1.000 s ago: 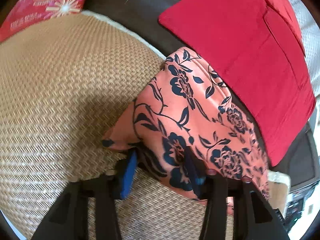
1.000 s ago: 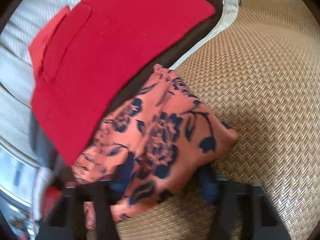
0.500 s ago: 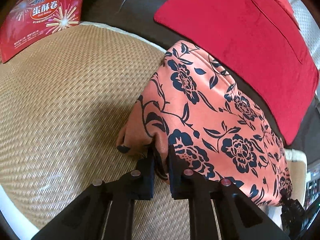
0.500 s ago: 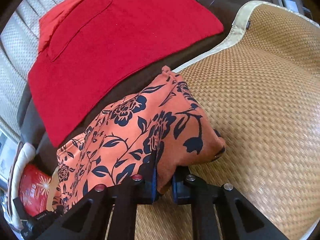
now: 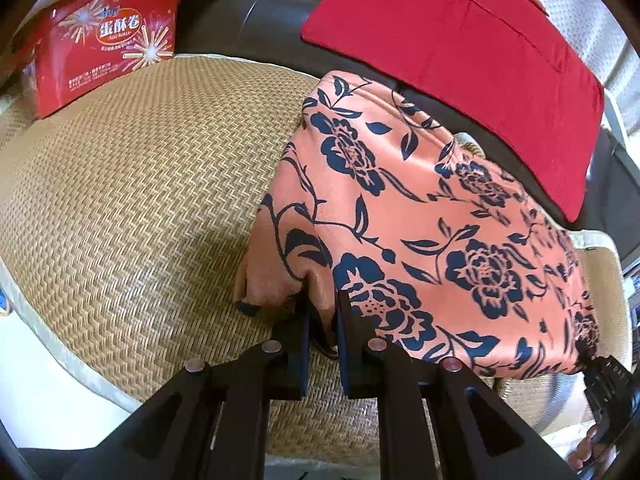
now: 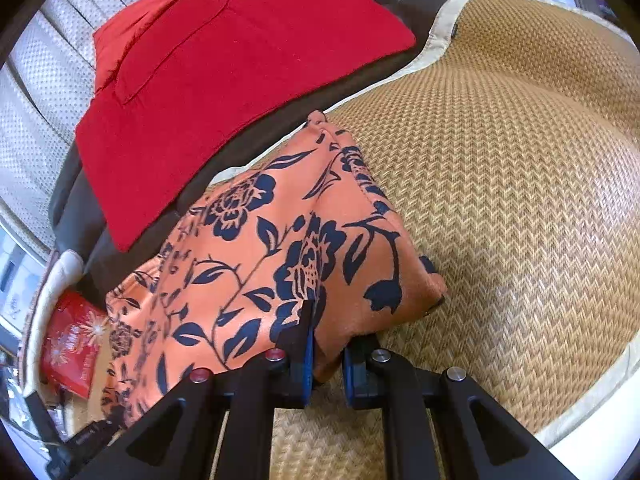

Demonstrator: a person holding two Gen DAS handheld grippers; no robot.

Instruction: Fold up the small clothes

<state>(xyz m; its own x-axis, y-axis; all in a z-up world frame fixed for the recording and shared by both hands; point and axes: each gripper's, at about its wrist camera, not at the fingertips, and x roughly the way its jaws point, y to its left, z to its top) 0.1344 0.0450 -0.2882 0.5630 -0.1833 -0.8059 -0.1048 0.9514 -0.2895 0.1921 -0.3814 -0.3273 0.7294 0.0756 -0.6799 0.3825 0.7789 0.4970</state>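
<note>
Woven straw mat [image 5: 132, 200] spreads beneath both of your grippers, and on it rests the orange floral garment [image 5: 420, 220], its far edge running up toward the dark cushion where the red cloth [image 5: 460, 40] lies flat. Your left gripper [image 5: 322, 320] pinches a bunched corner of that garment, the blue-padded jaws drawn narrow with fabric squeezed between them. Your right gripper [image 6: 326, 344] bites the opposite corner the same way, jaws nearly together on a fold of the print. Both tools come in low over the mat, fingers pointing toward the sofa back, the cloth stretched between them. From the left wrist you see the red snack tin [image 5: 104, 44] standing on the mat's far corner, and the other tool at the frame's lower right; the right wrist view shows that tin only as a sliver at lower left, but gives the mat's pale cloth border [image 6: 592, 396] curving round.
</note>
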